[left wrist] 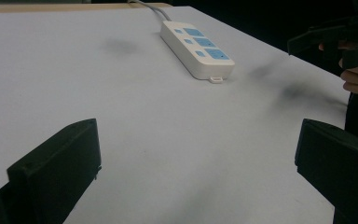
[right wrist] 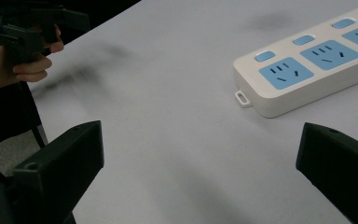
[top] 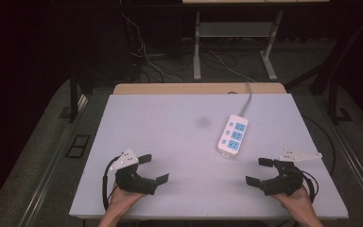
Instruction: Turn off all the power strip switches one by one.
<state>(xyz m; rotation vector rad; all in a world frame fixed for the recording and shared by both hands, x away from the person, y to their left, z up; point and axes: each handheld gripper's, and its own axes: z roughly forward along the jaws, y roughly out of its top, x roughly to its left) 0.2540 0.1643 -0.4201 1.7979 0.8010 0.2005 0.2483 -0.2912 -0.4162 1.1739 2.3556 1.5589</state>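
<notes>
A white power strip (top: 233, 134) with three blue sockets lies right of the table's middle, its grey cable (top: 248, 99) running off the far edge. My left gripper (top: 153, 169) rests near the front left, open and holding nothing. My right gripper (top: 259, 171) rests near the front right, also open and holding nothing. In the left gripper view the power strip (left wrist: 196, 48) lies ahead between my spread jaws, and the other gripper (left wrist: 335, 39) shows at the upper right. In the right gripper view the power strip (right wrist: 307, 63) lies close ahead at the right, and the other gripper (right wrist: 32, 25) shows at the upper left.
The white tabletop (top: 170, 137) has a faint dark smudge (top: 202, 121) near its middle. A wooden strip (top: 170, 88) borders the far edge. Beyond it stand desk legs (top: 197, 45) and loose cables (top: 146, 56) on a dark floor.
</notes>
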